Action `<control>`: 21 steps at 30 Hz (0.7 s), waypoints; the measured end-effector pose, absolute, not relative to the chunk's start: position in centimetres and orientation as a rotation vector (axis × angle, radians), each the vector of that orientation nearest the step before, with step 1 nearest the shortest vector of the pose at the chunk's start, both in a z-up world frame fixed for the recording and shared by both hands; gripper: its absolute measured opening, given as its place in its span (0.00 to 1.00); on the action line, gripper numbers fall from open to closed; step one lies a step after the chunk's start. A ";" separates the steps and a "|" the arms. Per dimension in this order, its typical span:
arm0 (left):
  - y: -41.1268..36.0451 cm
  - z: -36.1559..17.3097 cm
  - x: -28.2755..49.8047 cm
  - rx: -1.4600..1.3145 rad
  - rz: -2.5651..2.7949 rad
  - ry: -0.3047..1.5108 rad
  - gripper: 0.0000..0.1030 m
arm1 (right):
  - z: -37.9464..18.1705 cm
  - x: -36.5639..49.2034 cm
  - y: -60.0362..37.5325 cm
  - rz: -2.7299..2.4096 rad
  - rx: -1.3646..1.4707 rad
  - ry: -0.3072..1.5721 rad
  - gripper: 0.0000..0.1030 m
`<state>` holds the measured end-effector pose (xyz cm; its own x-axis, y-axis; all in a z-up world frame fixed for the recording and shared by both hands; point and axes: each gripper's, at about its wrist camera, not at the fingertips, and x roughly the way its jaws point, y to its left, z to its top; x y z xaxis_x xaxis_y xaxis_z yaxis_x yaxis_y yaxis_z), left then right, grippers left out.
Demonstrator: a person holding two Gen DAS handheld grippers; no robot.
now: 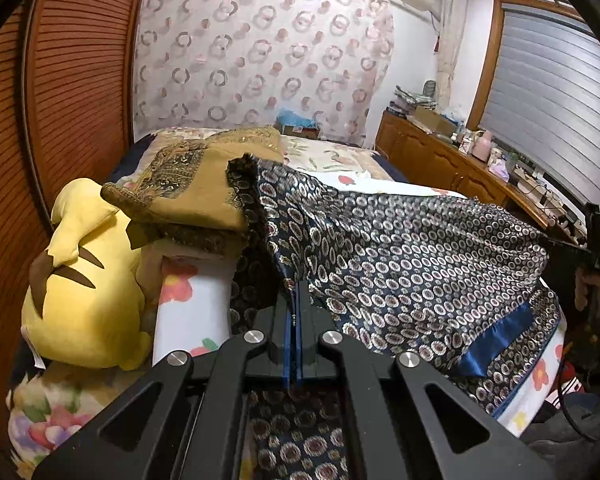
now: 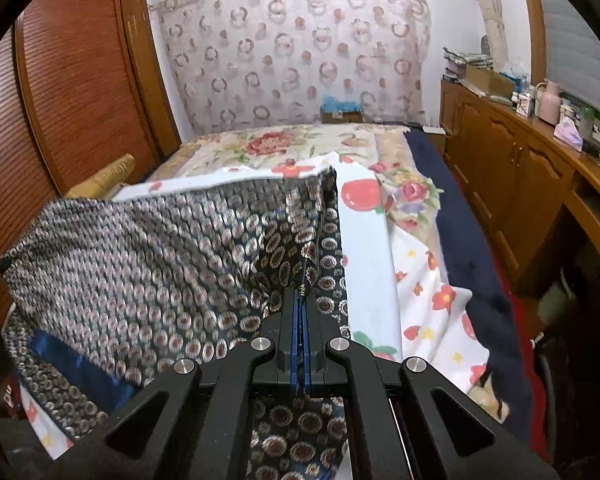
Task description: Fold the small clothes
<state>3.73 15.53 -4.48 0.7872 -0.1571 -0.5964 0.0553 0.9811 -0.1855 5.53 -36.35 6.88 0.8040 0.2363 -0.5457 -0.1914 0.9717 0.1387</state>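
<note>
A dark blue cloth with a ring pattern [image 1: 400,248] is stretched over the bed between both grippers. My left gripper [image 1: 296,292] is shut on one edge of it, the fabric pinched between the blue pads. In the right wrist view the same patterned cloth [image 2: 148,256] spreads to the left, blurred by motion, and my right gripper [image 2: 300,296] is shut on its other edge. The right gripper [image 1: 592,248] shows at the far right of the left wrist view, holding the cloth taut. A blue satin band [image 1: 496,336] runs along the cloth's lower part.
A folded mustard-coloured garment [image 1: 196,192] lies on the bed beyond the cloth. A yellow plush toy [image 1: 88,280] sits at the left. The floral bedsheet [image 2: 364,240] covers the bed. A wooden cabinet [image 2: 512,168] with clutter lines the right wall; a wooden wardrobe [image 2: 72,88] stands left.
</note>
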 end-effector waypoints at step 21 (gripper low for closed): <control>16.4 -8.2 2.0 -0.142 -0.035 0.748 0.12 | 4.4 7.6 -35.0 0.185 -0.019 0.730 0.01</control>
